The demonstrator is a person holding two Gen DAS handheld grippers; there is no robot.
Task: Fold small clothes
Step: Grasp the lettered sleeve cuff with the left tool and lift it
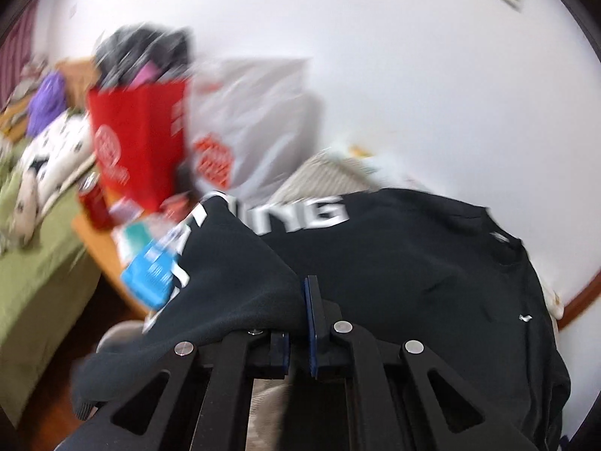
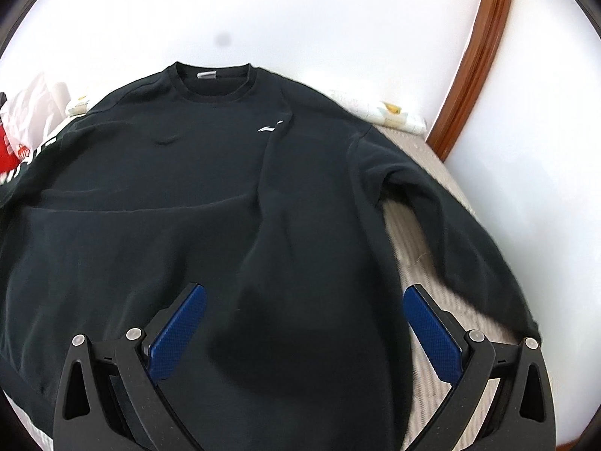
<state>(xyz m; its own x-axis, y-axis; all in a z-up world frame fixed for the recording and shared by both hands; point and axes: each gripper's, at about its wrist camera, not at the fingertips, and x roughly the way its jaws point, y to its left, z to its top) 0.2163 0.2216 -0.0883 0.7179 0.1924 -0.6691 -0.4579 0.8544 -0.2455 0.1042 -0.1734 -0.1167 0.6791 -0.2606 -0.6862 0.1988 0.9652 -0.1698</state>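
Observation:
A black sweatshirt [image 2: 188, 173] lies front up on a grey striped surface [image 2: 424, 233], collar away from me, with a small white logo on the chest. Its right sleeve [image 2: 443, 203] lies spread over the surface. My right gripper [image 2: 304, 315] is open just above the lower right of the body, blue pads wide apart. My left gripper [image 1: 300, 312] is shut on the sweatshirt's left sleeve [image 1: 233, 274], which has white letters, and lifts it off the body [image 1: 413, 263]. The left wrist view is blurred by motion.
A red paper bag [image 1: 139, 143] and a white plastic bag [image 1: 248, 124] stand beyond the sleeve, with a red can [image 1: 94, 199] and a blue packet [image 1: 150, 274] beside them. A green-covered bed [image 1: 33, 263] lies left. A white wall and a brown door frame [image 2: 473, 60] stand behind.

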